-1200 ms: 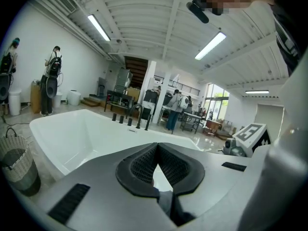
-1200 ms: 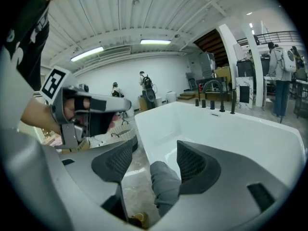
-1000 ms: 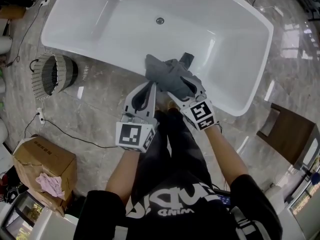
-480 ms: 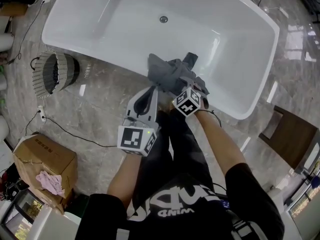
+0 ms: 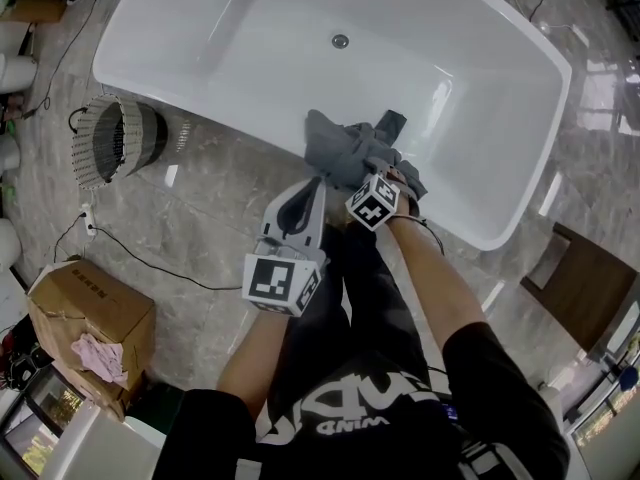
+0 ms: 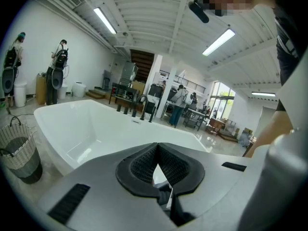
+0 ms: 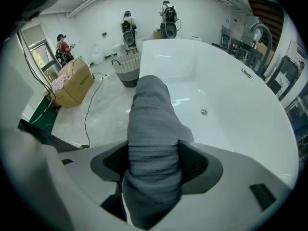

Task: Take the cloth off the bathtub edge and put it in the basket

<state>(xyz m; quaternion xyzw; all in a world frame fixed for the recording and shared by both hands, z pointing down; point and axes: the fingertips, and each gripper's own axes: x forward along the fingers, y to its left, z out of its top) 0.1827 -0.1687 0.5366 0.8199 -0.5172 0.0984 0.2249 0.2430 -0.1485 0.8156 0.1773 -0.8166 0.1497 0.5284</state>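
A grey cloth (image 5: pixel 345 148) lies bunched on the near rim of the white bathtub (image 5: pixel 250 58). My right gripper (image 5: pixel 378 173) is shut on it, and the cloth (image 7: pixel 153 129) fills the space between its jaws and stands up in a fold. My left gripper (image 5: pixel 317 183) hovers just left of the cloth over the floor, shut with nothing in it (image 6: pixel 157 150). The woven basket (image 5: pixel 115 143) stands on the floor by the tub's left end, also seen in the right gripper view (image 7: pixel 126 67) and the left gripper view (image 6: pixel 17 150).
A cardboard box (image 5: pixel 90 323) holding a pink rag sits at the lower left, and a black cable (image 5: pixel 150 268) runs across the marble floor. A brown chair (image 5: pixel 585 278) is at the right. Several people stand far off along the wall.
My right gripper has rolled and pushed in toward the tub rim, gathering the cloth tighter. The left gripper has hardly moved.
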